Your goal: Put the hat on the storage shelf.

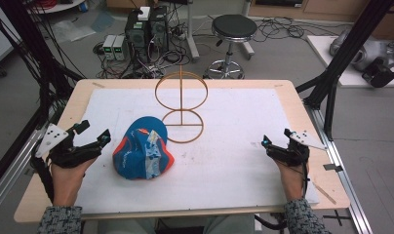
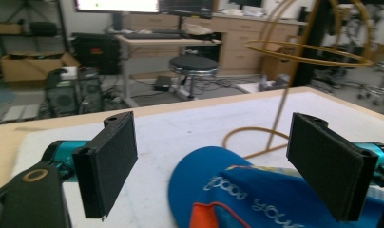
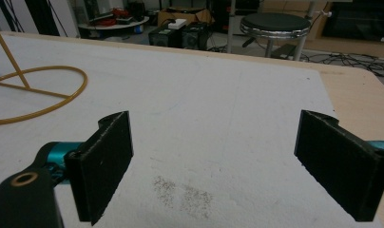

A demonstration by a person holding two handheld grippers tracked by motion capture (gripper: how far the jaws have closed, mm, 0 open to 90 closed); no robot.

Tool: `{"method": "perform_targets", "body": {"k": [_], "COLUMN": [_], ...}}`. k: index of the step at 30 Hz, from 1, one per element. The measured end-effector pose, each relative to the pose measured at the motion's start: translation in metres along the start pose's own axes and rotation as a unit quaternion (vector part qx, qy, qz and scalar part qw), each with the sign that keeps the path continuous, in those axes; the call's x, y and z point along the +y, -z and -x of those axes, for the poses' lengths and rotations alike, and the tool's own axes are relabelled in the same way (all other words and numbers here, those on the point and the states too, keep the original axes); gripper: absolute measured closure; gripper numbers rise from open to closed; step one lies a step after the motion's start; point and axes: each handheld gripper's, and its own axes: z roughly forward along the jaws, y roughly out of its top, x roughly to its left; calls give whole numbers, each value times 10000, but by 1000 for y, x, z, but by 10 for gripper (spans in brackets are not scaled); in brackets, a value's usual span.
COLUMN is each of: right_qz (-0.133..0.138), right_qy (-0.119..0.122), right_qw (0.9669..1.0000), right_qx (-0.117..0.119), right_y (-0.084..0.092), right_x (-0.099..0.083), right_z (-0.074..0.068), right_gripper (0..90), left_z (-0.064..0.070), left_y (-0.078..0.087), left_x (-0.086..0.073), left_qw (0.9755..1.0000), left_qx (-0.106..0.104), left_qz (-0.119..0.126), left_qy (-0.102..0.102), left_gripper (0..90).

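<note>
I am holding my left gripper (image 1: 93, 136) at the left edge of the white mat (image 1: 234, 161), its jaws spread wide and gripping nothing. The blue cap (image 1: 142, 155) is lying just to its right, near but apart from the jaw tips. In the left gripper view the cap (image 2: 237, 190) is sitting low between my two pads (image 2: 111, 161), slightly toward the right-hand one, so I am already pointing almost straight at it. Its long axis is running roughly from the near-left of the table toward the far-right, with the crumpled crown facing up.

Just behind the cap the yellow wire stand (image 1: 180, 105) is standing upright, its flat base ring close to the cap's far edge; whether they are touching I cannot tell.

Further right the mat is lying bare, and my right gripper (image 1: 275, 141) is resting near the right edge, jaws likewise wide and holding nothing, well apart from the cap. I am judging the left hand the nearer one for a short reach rightward.
</note>
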Motion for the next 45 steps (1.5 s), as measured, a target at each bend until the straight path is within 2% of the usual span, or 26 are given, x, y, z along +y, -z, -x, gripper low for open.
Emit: {"method": "perform_targets", "body": {"k": [1,3,4,6,8,10,11,13,15,21,22,23,26,31,40,45], "right_qz": [-2,11,12,14,-1,-13,-11,-9,-17,-26,-24,-24,-33,-22,-27,-24], "right_qy": [-10,0,0,-15,-16,-7,-23,6,15,-6,4,4,-10,-4,19,25], "right_qw": [10000,10000,10000,10000,10000,10000,10000,10000,10000,10000,10000,10000,10000,10000,10000,10000], "right_qx": [6,-4,-6,-6,-17,-20,-14,-6,-8,-7,-8,-8,-11,-10,-3,3], "right_y": [0,0,1,1,1,0,0,0,0,0,0,0,0,0,-1,0], "right_x": [0,0,0,0,0,0,0,0,0,0,0,0,0,0,0,0], "right_z": [0,1,1,1,1,1,1,1,0,0,1,1,1,1,1,1], "right_gripper": [118,117,118,118,118,117,118,117,117,118,118,118,118,118,118,118], "left_z": [2,3,6,7,8,11,13,18,23,36,40,40,43,46,51,51], "left_y": [-1,-1,-2,-3,-5,-7,-8,-11,-14,-25,-28,-28,-31,-34,-37,-39], "left_x": [1,1,1,1,0,-1,-2,-5,-8,-15,-17,-17,-21,-25,-31,-35], "left_qw": [9998,9997,9987,9982,9962,9929,9906,9838,9786,9709,9667,9667,9637,9620,9568,9562], "left_qx": [-167,-230,-486,-563,-846,-1143,-1320,-1714,-1960,-2246,-2381,-2381,-2455,-2491,-2574,-2530], "left_qz": [4,16,54,67,37,-42,-80,-115,-178,-374,-467,-467,-559,-627,-779,-889], "left_qy": [-59,-105,-164,-168,-212,-310,-360,-514,-597,-739,-819,-819,-887,-923,-1101,-1170], "left_gripper": [192,191,191,190,191,198,206,230,253,263,269,276,301,330,413,444]}}
